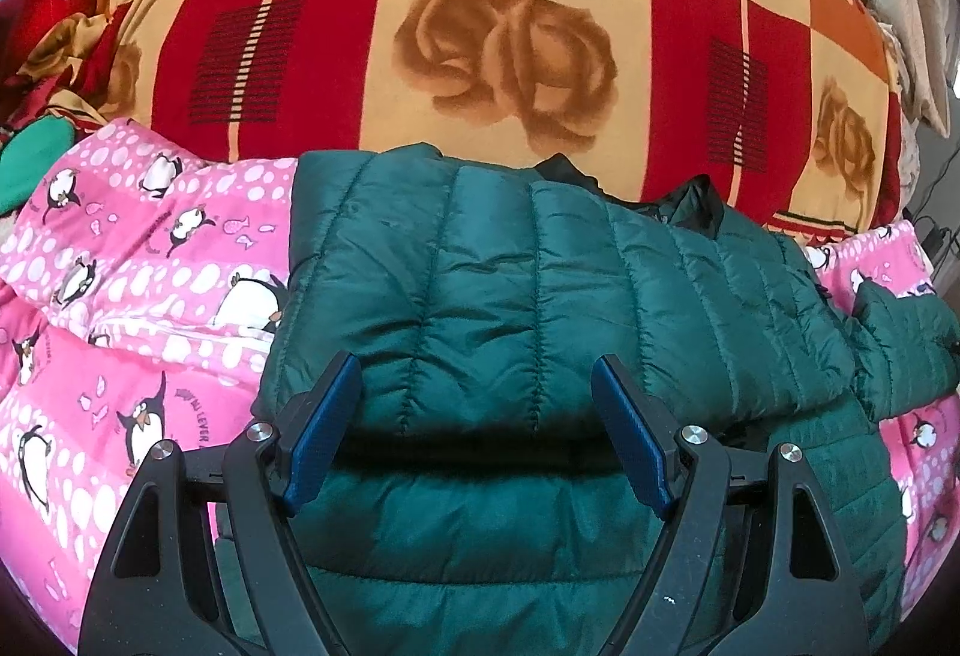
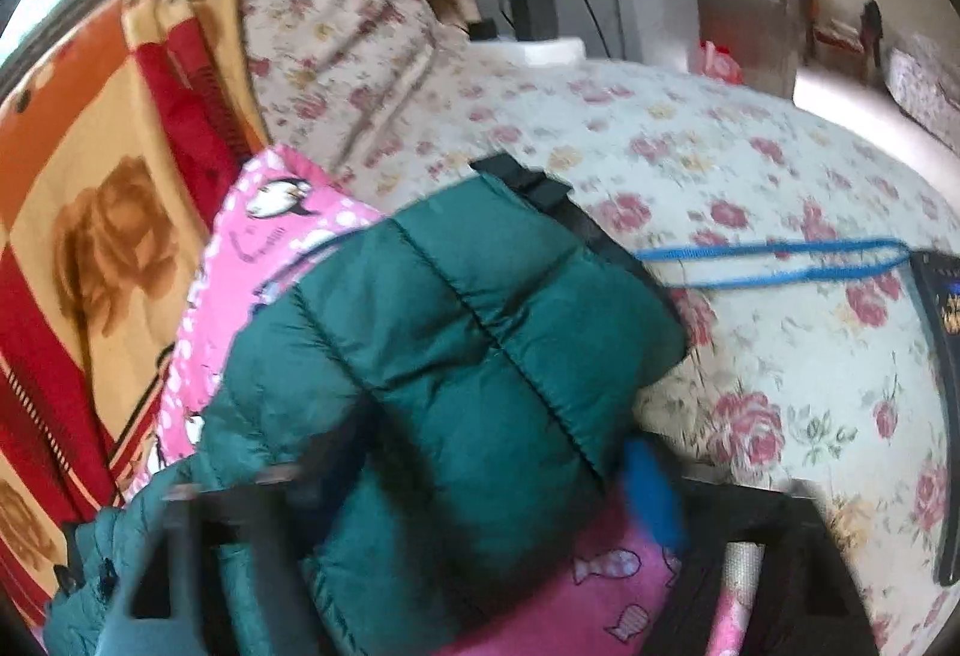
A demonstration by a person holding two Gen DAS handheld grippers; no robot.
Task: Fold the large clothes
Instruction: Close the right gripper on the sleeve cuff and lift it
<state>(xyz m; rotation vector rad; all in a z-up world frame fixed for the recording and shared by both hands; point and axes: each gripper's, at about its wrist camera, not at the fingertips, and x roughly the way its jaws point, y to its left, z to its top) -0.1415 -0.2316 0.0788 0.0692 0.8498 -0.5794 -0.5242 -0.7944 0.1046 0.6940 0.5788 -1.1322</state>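
While the jacket lies half folded: both grippers sit at its near edge.
Jacket place: green puffer jacket [image 1: 540,284] fills the centre and lower half of the left wrist view, on a pink penguin quilt [image 1: 120,296], with a rose-print blanket [image 1: 510,26] behind.
Left gripper [image 1: 477,416]: jaws wide apart over the folded edge, pads clear of fabric.
Right gripper [image 2: 474,500]: blurred; the sleeve [image 2: 456,332] lies between the fingers, but whether they pinch it I cannot tell.
Doing it well: likely take the sleeve near its cuff, carry it flat across the body, and keep the quilted layers from bunching.
Long axis: body runs left to right across the frame; sleeve points to the upper right.
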